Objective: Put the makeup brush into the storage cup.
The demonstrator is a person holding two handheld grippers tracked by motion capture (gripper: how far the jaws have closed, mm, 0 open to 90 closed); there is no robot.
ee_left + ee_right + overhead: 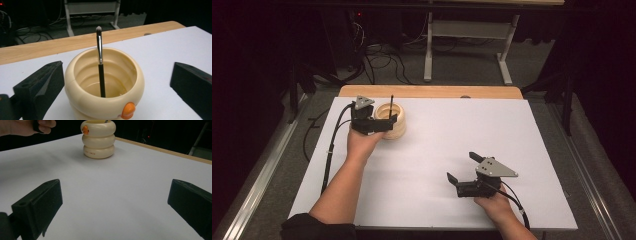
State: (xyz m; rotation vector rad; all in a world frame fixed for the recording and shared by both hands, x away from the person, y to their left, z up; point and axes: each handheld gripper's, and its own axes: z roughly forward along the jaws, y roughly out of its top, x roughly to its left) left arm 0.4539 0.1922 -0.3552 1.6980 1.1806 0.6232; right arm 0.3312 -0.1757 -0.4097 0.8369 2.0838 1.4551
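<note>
The left gripper point(117, 82) stands wide, its fingers flanking the cream pot point(103, 85) that holds an upright brush point(100, 65). The right gripper point(115, 205) gapes wide over bare white table point(120, 195), the pot well ahead.

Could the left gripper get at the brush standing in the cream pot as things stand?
Probably yes. The left gripper sits right at the cream pot with its jaws wide open, and the makeup brush stands upright, its upper half clear above the rim with nothing in front of it.
</note>
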